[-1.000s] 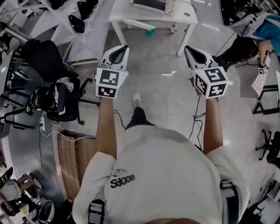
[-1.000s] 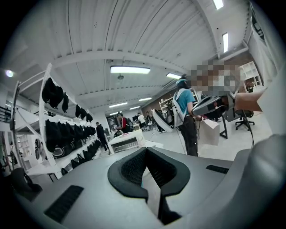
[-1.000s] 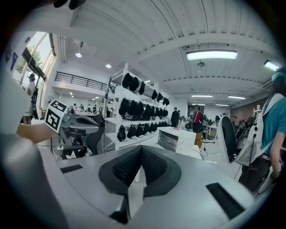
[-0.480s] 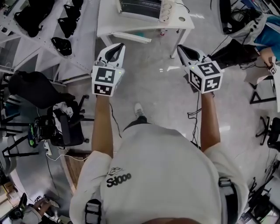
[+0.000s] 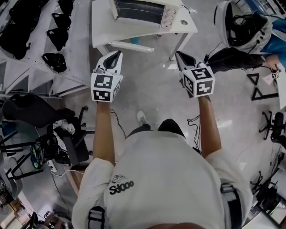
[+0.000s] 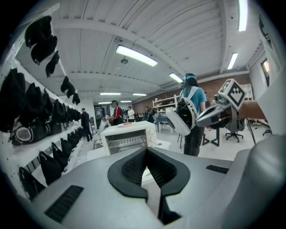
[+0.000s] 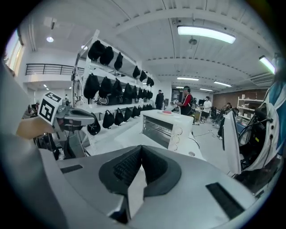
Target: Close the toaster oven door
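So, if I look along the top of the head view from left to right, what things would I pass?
Black bags on the rack → toaster oven on its white table → white backpack.

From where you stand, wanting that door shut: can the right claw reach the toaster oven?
Probably not yet. The right claw hangs over open floor, short of the white table where the toaster oven sits. Nothing stands between them, so a step closer should do.
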A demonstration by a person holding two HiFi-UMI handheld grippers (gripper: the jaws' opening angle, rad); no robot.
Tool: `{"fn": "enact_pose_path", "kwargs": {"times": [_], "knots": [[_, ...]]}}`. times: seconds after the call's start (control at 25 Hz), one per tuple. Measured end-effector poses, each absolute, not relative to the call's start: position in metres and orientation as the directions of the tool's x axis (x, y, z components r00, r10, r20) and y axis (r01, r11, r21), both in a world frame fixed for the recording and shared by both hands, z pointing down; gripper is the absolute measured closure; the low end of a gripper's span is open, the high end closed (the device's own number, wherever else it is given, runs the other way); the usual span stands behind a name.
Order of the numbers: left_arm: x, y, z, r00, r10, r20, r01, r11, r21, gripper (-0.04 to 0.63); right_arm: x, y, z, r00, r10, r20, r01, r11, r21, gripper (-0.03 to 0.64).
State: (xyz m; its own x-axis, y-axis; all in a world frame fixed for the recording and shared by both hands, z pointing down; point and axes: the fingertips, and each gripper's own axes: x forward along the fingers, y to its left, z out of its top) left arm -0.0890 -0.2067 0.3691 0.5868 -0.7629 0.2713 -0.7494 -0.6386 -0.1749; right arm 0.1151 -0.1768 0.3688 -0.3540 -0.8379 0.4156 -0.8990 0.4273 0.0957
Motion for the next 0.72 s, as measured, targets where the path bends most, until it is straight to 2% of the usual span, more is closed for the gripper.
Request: {"fn": "enact_pose_path", "kwargs": {"times": [0.24,0.56,0.72], "knots": [[-0.084,-0.239,0.408,0.584,-0.749,0.313,-0.767,-0.635,-0.09,0.577,0.114,-0.209,0.425,-0.371,-0.777,0.509,-0.896,0.444,0.025,0.607],[-0.088,-0.273,0.476,0.494,-0.758,0.426,-0.827,-0.56,-0.038,0.577,0.113,-0.272,0.514,-0.426,-0.683,0.593,-0.866,0.497,-0.051,0.603],[-0.09,-0.282,0.519,0.456,-0.741,0.492,-0.849,-0.529,-0.01,0.577,0.096,-0.286,0.58,-0.453,-0.596,0.663,-0.847,0.519,-0.112,0.542]]}}
